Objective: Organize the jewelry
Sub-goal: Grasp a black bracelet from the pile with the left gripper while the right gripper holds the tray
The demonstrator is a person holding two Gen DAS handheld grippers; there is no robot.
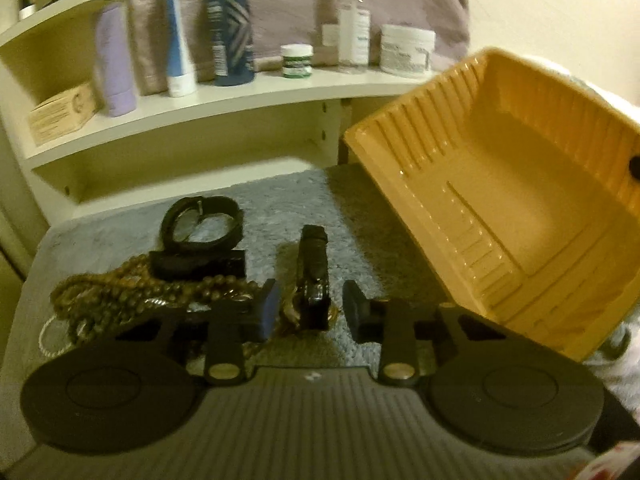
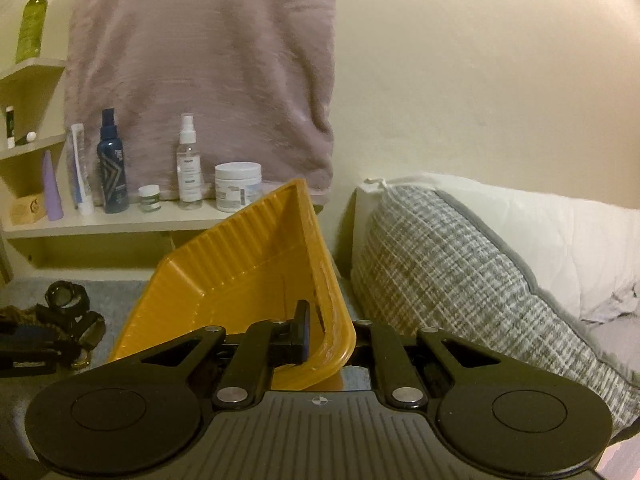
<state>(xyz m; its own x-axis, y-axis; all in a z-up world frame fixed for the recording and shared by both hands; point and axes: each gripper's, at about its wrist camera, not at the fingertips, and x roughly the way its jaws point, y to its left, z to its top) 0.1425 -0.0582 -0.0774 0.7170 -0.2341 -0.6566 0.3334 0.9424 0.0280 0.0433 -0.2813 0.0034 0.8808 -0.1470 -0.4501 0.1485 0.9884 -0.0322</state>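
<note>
On the grey fuzzy mat [image 1: 280,208], close in front of the left gripper [image 1: 311,306] — a little heap of jewelry. Brown beads [image 1: 132,292] in a tangle, a black watch [image 1: 200,220] curled into a ring, and a flat black piece [image 1: 196,264] lying between the two. Right between the left gripper's fingers, a black strap [image 1: 314,268] flat on the mat, with a small gap on each side; jaws partly open, not touching it.

Off to the right, up off the mat and tipped on its side, a yellow tray [image 1: 440,100] with ribbed walls. Pinched tight at its rim by the right gripper [image 2: 320,340] — one finger [image 2: 303,328] inside the wall, the other hidden behind it.

Farther back, a pale shelf [image 1: 240,96] with bottles [image 1: 232,32] and jars. Beside the tray, a grey checked pillow [image 2: 460,272].
</note>
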